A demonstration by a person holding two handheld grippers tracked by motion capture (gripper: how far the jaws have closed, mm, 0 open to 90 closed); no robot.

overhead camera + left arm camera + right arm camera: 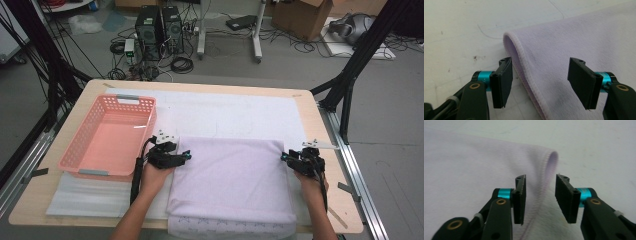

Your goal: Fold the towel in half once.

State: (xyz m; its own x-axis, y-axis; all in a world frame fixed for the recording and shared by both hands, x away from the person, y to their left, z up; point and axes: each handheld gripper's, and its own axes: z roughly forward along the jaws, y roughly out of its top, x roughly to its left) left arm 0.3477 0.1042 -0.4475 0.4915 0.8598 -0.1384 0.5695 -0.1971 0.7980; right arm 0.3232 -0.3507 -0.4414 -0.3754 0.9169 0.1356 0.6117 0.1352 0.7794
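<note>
Left gripper (186, 155) and right gripper (283, 156), both spread and pinching nothing, straddle the side hems of the folded towel (232, 177) lying lengthwise toward the person at the table's near edge, fold away, pink basket (85, 162) just left.

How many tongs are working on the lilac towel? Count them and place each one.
2. The left tongs sit at the lilac towel's far left corner, beside the pink basket; the right tongs sit at its far right corner. Both straddle the hem, jaws apart.
</note>
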